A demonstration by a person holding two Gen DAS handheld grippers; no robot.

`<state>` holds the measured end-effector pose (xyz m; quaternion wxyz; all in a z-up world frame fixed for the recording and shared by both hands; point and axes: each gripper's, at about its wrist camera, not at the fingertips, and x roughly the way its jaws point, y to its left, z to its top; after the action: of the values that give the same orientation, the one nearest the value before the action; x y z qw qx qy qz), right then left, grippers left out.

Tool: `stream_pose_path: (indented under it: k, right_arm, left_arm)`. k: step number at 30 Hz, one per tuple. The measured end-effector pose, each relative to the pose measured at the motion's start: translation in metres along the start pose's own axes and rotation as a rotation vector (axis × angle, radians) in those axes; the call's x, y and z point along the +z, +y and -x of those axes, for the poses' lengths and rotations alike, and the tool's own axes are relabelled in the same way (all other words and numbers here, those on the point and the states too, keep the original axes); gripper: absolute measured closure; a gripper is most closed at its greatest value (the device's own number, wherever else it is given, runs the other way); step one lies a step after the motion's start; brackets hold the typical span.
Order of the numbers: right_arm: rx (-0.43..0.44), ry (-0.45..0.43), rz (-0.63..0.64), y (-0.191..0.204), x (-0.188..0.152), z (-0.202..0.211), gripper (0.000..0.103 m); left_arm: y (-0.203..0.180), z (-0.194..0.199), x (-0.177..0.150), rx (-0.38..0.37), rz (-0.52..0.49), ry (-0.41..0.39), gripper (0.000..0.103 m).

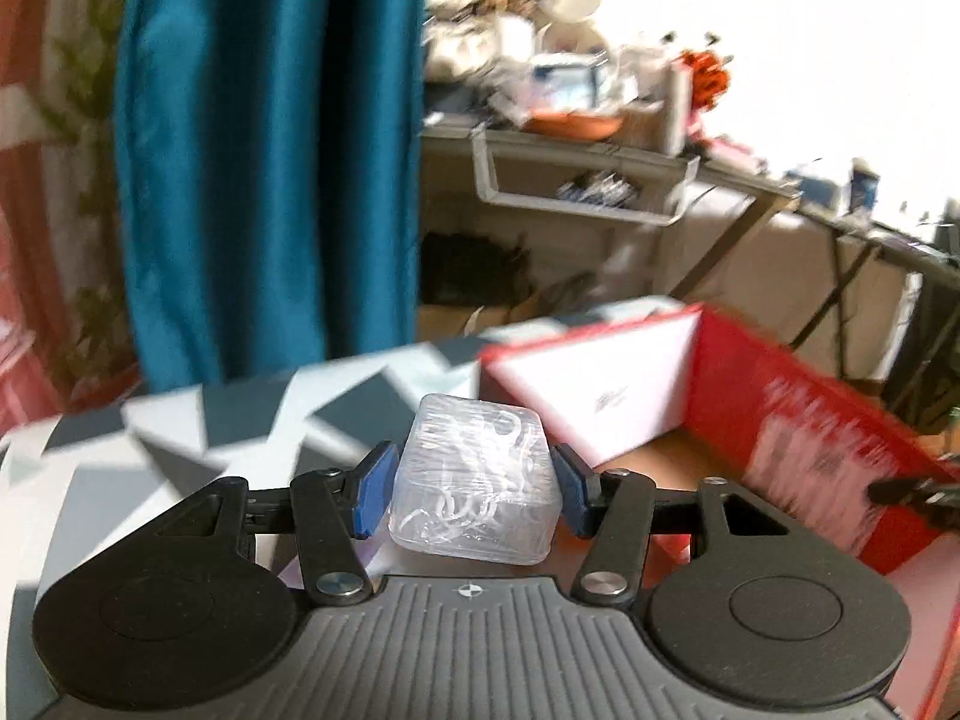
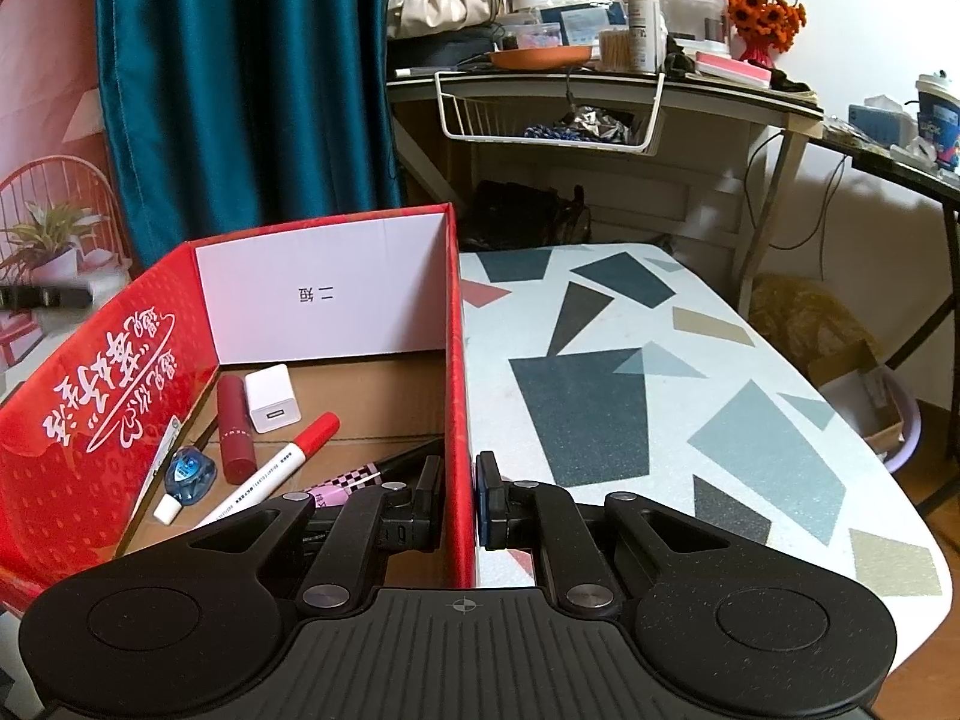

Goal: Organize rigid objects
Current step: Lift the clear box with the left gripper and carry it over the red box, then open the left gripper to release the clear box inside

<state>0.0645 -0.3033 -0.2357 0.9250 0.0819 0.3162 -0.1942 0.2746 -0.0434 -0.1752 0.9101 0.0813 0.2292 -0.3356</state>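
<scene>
My left gripper (image 1: 471, 489) is shut on a clear plastic box of white clips (image 1: 474, 483), held above the patterned table (image 1: 180, 444) beside the red cardboard box (image 1: 798, 420). In the right wrist view my right gripper (image 2: 459, 501) is shut on the right wall of the red cardboard box (image 2: 456, 360), one finger inside and one outside. On the box floor lie a red lipstick (image 2: 235, 423), a white charger cube (image 2: 271, 399), a red-capped marker (image 2: 276, 465), a blue correction tape (image 2: 189, 474) and a checkered pen (image 2: 360, 477). The left gripper's dark tip (image 2: 45, 297) shows blurred at the far left.
The patterned table (image 2: 660, 396) runs on to the right of the box, its edge curving away. Behind stand a teal curtain (image 2: 240, 90), a cluttered desk (image 2: 600, 84) with a wire basket (image 2: 552, 114) under it, and orange flowers (image 2: 762, 12).
</scene>
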Motion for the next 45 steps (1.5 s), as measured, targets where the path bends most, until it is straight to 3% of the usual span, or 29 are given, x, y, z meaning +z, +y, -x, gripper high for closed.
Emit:
stream_pose_path:
  k: [6,11,17,28,45]
  right_arm:
    - [0.0,0.0,0.0,0.0,0.0,0.0,0.093]
    - [0.001,0.001,-0.001,0.0,0.0,0.0,0.093]
    - [0.003,0.0,-0.003,0.0,0.0,-0.001,0.093]
    - [0.003,0.001,-0.003,0.0,0.0,-0.001,0.093]
    - [0.003,0.003,-0.002,0.001,0.0,-0.001,0.093]
  left_arm:
    - [-0.039,-0.006,0.026,-0.104,-0.115,-0.039,0.045]
    - [-0.07,-0.025,0.019,-0.136,-0.212,0.016,0.045]
    - [-0.08,-0.042,0.012,-0.187,-0.268,0.067,0.045]
    - [-0.077,-0.056,-0.002,-0.158,-0.323,0.154,0.045]
    - [-0.08,-0.055,-0.003,-0.185,-0.322,0.181,0.045]
